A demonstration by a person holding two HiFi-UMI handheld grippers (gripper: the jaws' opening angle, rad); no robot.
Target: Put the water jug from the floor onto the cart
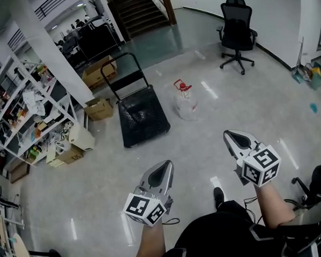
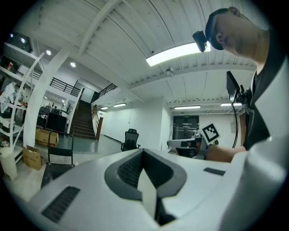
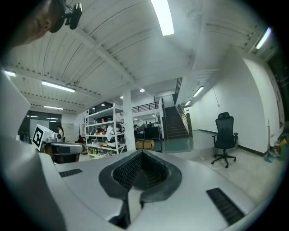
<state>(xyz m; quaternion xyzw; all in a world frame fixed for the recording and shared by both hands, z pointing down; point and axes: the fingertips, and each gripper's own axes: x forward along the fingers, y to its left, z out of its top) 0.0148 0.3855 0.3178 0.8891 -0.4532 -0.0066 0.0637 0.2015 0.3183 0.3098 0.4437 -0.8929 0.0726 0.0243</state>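
Note:
The water jug (image 1: 185, 103), clear with a red cap and handle, stands upright on the floor just right of the black platform cart (image 1: 144, 118), whose push handle (image 1: 124, 68) rises at its far end. Both grippers are well short of the jug, held above the floor and pointing toward it. My left gripper (image 1: 163, 169) is shut and empty, as is my right gripper (image 1: 231, 134). In the left gripper view the jaws (image 2: 143, 154) meet with nothing between them, and the cart handle (image 2: 61, 155) shows at the left. In the right gripper view the right gripper (image 3: 142, 156) is likewise shut and no jug shows.
A black office chair (image 1: 237, 32) stands at the back right. A white shelving rack (image 1: 31, 110) full of items lines the left side, with cardboard boxes (image 1: 99, 108) beside a white pillar (image 1: 54, 50). Stairs (image 1: 138, 11) rise at the back. Cleaning tools (image 1: 308, 72) lean at the right wall.

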